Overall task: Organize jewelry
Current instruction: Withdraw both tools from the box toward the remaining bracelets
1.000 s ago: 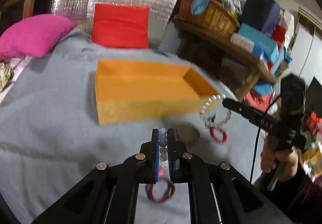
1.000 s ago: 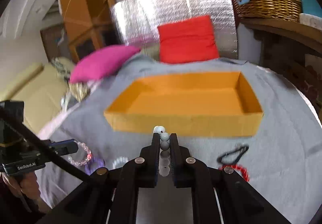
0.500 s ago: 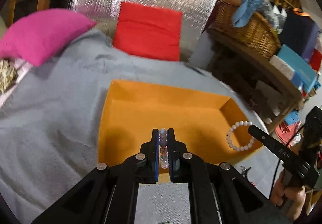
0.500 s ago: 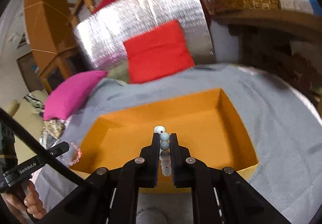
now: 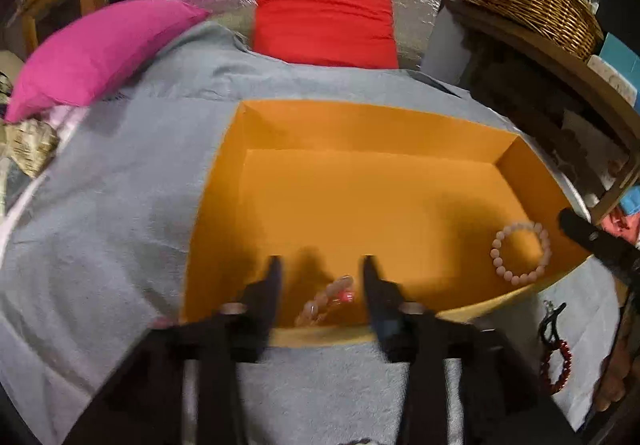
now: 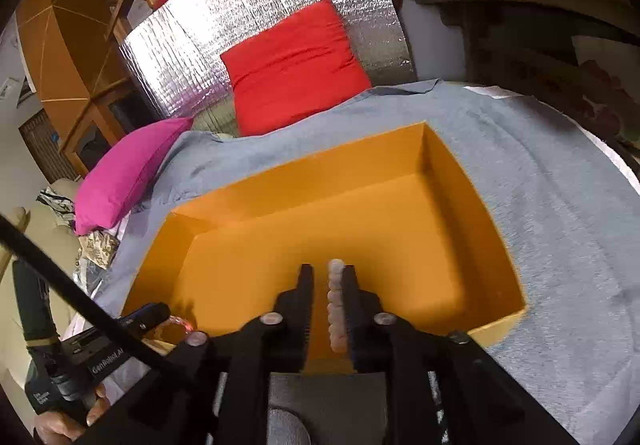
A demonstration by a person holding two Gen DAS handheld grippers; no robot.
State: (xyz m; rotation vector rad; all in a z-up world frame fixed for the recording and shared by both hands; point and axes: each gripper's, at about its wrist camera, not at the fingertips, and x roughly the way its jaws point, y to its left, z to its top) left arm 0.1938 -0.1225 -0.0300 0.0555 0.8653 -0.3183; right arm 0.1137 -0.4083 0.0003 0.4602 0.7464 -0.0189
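My left gripper [image 5: 320, 269] gapes wide, its pink bead bracelet [image 5: 326, 299] loose between the fingers, over the orange box's [image 5: 360, 117] near wall. My right gripper [image 6: 325, 277] is parted slightly around a pale bead bracelet [image 6: 335, 309] (light, slippery, floppy; pinch across the strand). Beyond, matte cardboard.
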